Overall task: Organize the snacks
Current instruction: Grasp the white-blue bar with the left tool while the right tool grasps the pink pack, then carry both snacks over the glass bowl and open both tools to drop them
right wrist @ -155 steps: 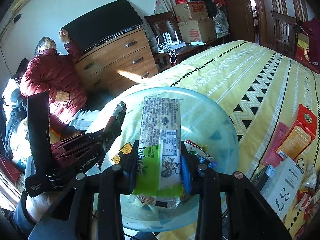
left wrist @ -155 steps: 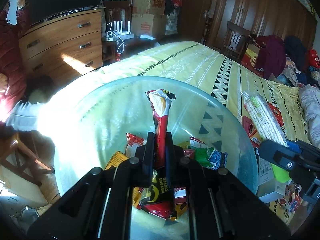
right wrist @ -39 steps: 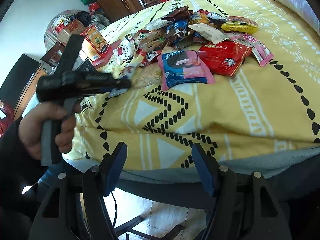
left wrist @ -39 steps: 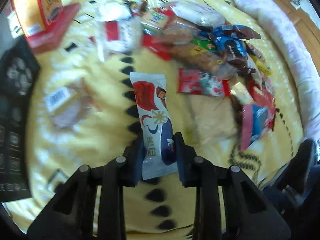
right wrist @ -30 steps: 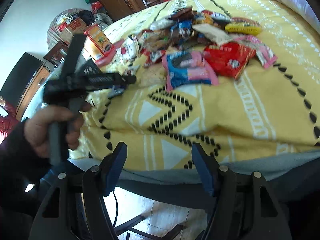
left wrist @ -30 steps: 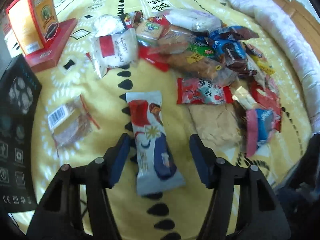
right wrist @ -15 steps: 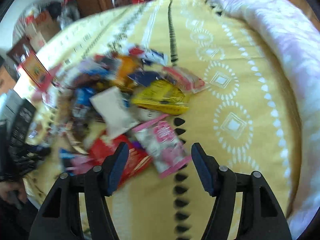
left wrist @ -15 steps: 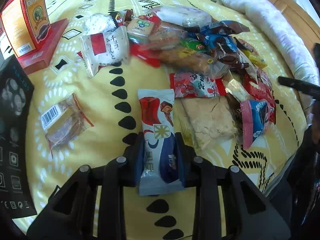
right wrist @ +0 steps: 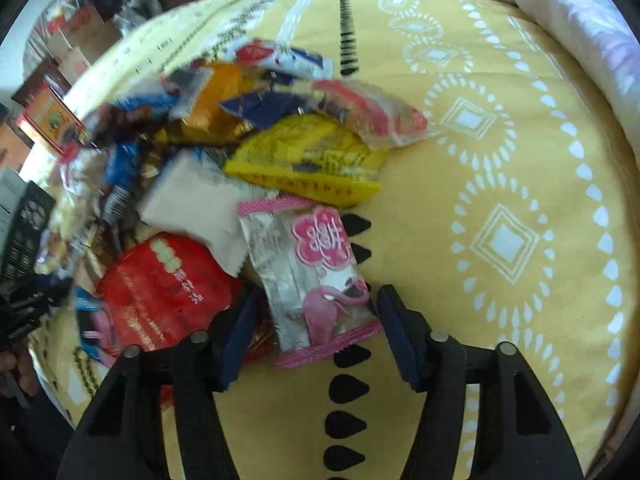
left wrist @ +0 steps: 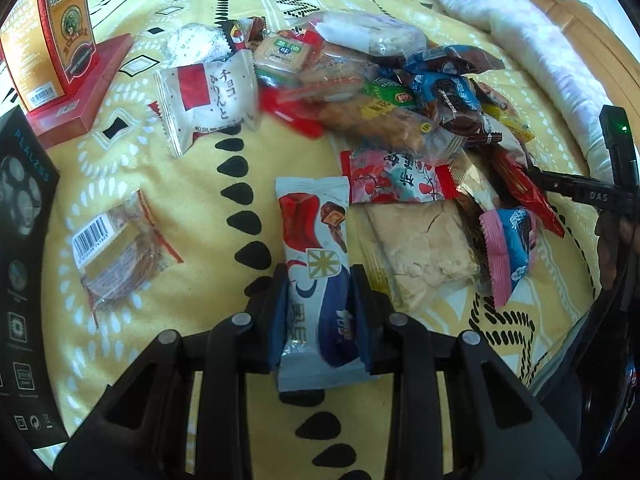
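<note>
A pile of wrapped snacks (left wrist: 384,92) lies on the yellow patterned bedspread (left wrist: 200,200). My left gripper (left wrist: 319,320) is shut on a long white, red and blue snack packet (left wrist: 316,264) at its near end. My right gripper (right wrist: 314,336) is open, its jaws on either side of a pink and silver snack packet (right wrist: 312,268) that lies flat on the bed at the near edge of the pile (right wrist: 248,148). The right gripper also shows at the right edge of the left wrist view (left wrist: 592,192).
A red and orange box (left wrist: 52,36) stands on a red flat box (left wrist: 76,92) at the far left. A black box (left wrist: 20,264) lies at the left edge. A clear packet with a barcode (left wrist: 116,252) lies apart. A pale rolled quilt (right wrist: 576,12) runs along the far right.
My left gripper opened briefly, then shut again on the white, red and blue packet. My right gripper swung over the pile and moved down around the pink and silver packet.
</note>
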A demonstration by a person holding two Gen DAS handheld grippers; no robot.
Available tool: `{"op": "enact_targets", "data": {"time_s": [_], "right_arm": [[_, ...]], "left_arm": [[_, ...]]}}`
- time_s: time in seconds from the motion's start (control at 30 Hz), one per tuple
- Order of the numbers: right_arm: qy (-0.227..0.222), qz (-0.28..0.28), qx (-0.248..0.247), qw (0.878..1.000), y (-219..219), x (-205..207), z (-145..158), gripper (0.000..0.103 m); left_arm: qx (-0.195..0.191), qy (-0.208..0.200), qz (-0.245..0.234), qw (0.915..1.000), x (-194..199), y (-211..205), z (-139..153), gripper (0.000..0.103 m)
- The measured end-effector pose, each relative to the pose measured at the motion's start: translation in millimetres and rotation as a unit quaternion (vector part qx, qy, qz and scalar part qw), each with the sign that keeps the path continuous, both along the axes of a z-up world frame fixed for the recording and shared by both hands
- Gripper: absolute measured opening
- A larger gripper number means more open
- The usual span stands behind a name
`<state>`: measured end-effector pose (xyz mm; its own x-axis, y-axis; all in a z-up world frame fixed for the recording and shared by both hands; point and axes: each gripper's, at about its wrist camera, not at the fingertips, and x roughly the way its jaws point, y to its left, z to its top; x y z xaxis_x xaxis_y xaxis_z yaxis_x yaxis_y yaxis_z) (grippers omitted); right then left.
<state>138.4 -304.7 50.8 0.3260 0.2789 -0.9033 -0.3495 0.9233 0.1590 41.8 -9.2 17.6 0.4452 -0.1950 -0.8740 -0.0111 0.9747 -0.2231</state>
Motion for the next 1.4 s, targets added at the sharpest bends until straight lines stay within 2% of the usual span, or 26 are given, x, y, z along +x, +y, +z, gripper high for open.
{"op": "enact_targets", "data": {"time_s": [0.13,0.2,0.23,0.27,0.33,0.47,0.63,0.77,0.93,1.1,1.27,1.4], "right_arm": [[0.006,-0.010,-0.001,1.000,-1.4,12.6,-6.0,0.071],[0.012,-0.013,-0.019,1.000,0.0,15.3,-15.2,0.064],[0.006,-0.014,-0.032,0.999,0.5,14.5,-15.5,0.053],[0.005,-0.017,-0.033,0.999,1.2,12.3,-13.7,0.050],[-0.001,-0.027,-0.018,0.999,-2.2,7.1,-3.4,0.046],[-0.039,-0.045,-0.006,0.998,-9.5,-14.8,28.6,0.044],[-0.093,-0.077,0.022,0.992,-15.0,-43.6,79.6,0.044],[-0.136,-0.060,0.054,0.987,20.0,-64.3,123.8,0.044],[-0.164,0.014,0.095,0.982,96.5,-71.4,171.6,0.044],[-0.176,0.106,0.132,0.970,206.6,-88.9,203.7,0.044],[-0.165,0.208,0.177,0.948,334.8,-127.7,230.0,0.044],[-0.154,0.279,0.194,0.928,423.1,-167.6,240.0,0.044]], "left_arm": [[0.003,-0.005,0.000,1.0000,1.2,-1.4,-1.6,0.035],[0.007,-0.007,-0.001,1.0000,2.3,-3.2,-1.6,0.034],[0.009,-0.007,0.000,0.9999,2.5,-4.1,-1.4,0.033],[0.013,-0.007,0.003,0.9999,2.3,-4.6,-0.2,0.029],[0.011,-0.012,0.000,0.9999,0.6,-5.6,3.8,0.029],[0.010,-0.035,0.001,0.9993,-8.2,-5.3,22.7,0.028],[0.009,-0.079,0.019,0.9966,-20.7,9.1,66.2,0.028],[0.014,-0.124,0.054,0.9907,-35.9,36.5,110.7,0.028],[0.041,-0.181,0.128,0.9744,-67.8,101.8,166.7,0.028],[0.085,-0.211,0.232,0.9460,-118.8,182.3,202.5,0.029],[0.126,-0.209,0.328,0.9126,-169.6,257.8,212.9,0.028],[0.144,-0.191,0.377,0.8946,-197.7,299.3,204.0,0.028]]}}
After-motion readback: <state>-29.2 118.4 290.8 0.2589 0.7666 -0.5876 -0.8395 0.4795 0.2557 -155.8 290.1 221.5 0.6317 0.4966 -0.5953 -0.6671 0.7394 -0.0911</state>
